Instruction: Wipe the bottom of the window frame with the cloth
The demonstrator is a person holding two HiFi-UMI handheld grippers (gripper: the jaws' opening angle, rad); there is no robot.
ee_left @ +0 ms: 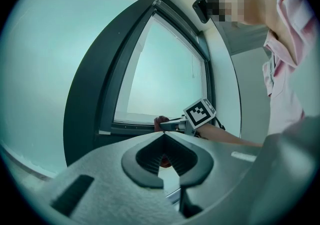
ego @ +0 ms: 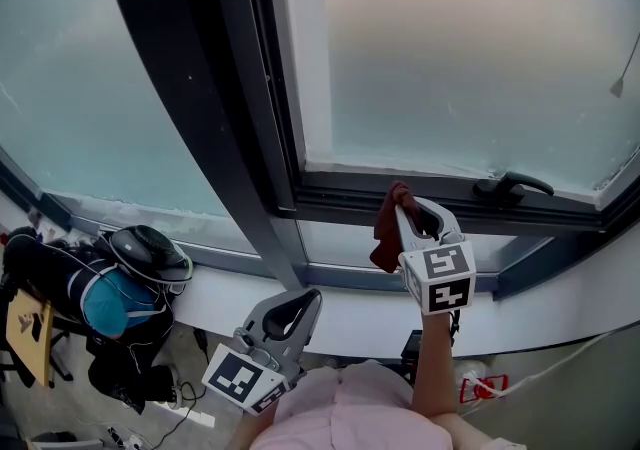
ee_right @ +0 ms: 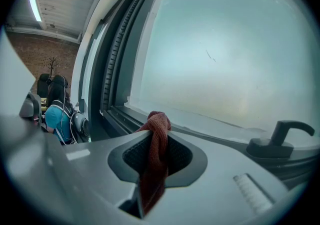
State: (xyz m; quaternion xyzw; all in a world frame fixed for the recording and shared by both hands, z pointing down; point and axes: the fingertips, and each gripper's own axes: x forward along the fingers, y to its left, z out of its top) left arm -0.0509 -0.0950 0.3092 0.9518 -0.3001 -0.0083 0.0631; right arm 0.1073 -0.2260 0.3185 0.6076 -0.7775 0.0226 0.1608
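Note:
My right gripper is shut on a dark red cloth, which hangs bunched from its tips just in front of the dark bottom rail of the window frame. In the right gripper view the cloth is pinched between the jaws, with the frame's bottom rail close beyond it. My left gripper is held low, below the sill, with its jaws together and nothing between them. The left gripper view shows the right gripper and the cloth at the frame.
A black window handle sits on the bottom rail to the right of the cloth. A thick dark mullion runs down to the left. Below left, a bag with a helmet rests on a chair. Cables lie on the floor.

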